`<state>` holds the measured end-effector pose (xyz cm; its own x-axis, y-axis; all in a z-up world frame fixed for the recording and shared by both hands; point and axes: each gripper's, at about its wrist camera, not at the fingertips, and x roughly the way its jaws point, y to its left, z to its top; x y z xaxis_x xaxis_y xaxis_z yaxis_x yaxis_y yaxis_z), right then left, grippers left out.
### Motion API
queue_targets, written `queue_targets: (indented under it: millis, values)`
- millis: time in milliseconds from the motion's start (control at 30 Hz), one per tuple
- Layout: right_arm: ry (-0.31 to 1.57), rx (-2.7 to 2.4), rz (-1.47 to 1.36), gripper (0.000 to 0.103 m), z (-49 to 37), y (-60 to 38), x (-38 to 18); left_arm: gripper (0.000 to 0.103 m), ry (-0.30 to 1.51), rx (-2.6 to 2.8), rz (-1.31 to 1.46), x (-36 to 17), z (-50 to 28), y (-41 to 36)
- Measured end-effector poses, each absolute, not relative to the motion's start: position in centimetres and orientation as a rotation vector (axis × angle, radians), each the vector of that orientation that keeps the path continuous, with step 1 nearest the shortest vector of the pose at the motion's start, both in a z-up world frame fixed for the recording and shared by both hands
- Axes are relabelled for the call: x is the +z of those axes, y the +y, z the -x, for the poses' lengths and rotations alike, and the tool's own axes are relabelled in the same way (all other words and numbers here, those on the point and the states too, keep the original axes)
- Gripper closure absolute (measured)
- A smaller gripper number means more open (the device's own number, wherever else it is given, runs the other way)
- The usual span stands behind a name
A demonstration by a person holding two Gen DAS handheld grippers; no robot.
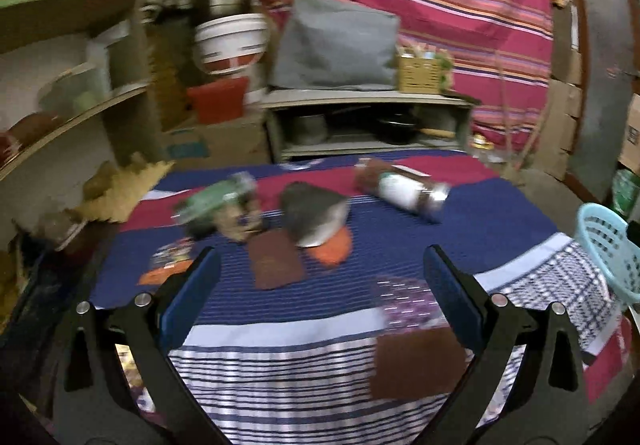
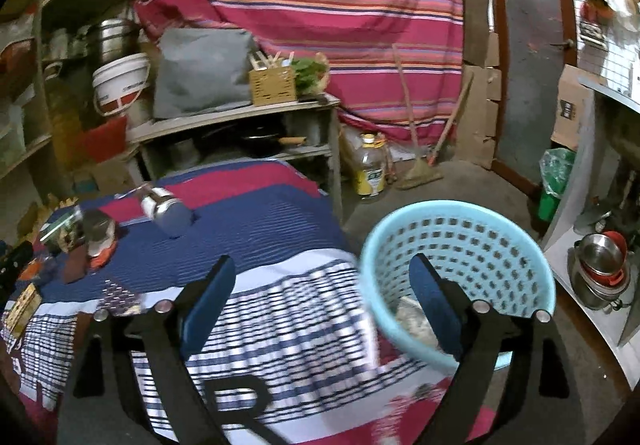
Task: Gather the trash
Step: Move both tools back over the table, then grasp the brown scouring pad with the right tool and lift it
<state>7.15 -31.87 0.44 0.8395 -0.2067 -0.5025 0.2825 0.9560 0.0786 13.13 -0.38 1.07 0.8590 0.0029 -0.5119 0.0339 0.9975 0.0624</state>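
We find both tongs empty and spread wide. The left tongs (image 1: 320, 285) hang above the striped cloth of the tabletop (image 1: 500, 229), facing the litter. The right tongs (image 2: 322, 293) hang at the table's edge with their right finger over the mouth of the light-blue basket (image 2: 532, 265), which stands just beside the tabletop and already has some pale crumpled matter at its bottom.

We judge the step in hand to be a fresh pickup, with collection well short of done. Litter remaining on the cloth: a brown wrapper (image 1: 276, 261), a dark silver-lined pouch (image 1: 312, 213) lying on an orange scrap (image 1: 336, 249), a green packet (image 1: 216, 197), a brown-and-white bottle on its side (image 1: 404, 193), a purple patterned wrapper (image 1: 404, 301) and a brown flat piece (image 1: 416, 361) nearest the left tongs.

The next move calls for lowering one pair onto a single flat piece, pinching an edge without gathering cloth, then carrying it to the basket.

Labels: motion blur defeats all print on the litter. The only legible mark is a large "R" on the body of the right tool.
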Motion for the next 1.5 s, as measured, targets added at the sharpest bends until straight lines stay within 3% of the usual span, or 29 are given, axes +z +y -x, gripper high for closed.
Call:
queue_targets:
  millis: [333, 1067, 1367, 1500]
  values:
    - [0.538, -0.167, -0.057, 0.016, -8.8, -23.5, -1.2, 0.006, 0.603, 0.071, 0.032, -1.3, -14.0, 7.1]
    - [0.667, 0.011, 0.002, 0.016, -11.2, -10.3, -6.8, 0.006, 0.657, 0.112, -0.038, -3.9, -16.4, 11.9]
    - [0.736, -0.028, 0.042, 0.016, -12.4, -8.8, -7.9, 0.006, 0.663, 0.126, 0.000, -4.1, -16.9, 12.9]
    - [0.759, -0.029, 0.005, 0.011, -12.9, -9.5, -8.1, 0.006, 0.669, 0.130, 0.006, -4.2, -17.1, 12.8]
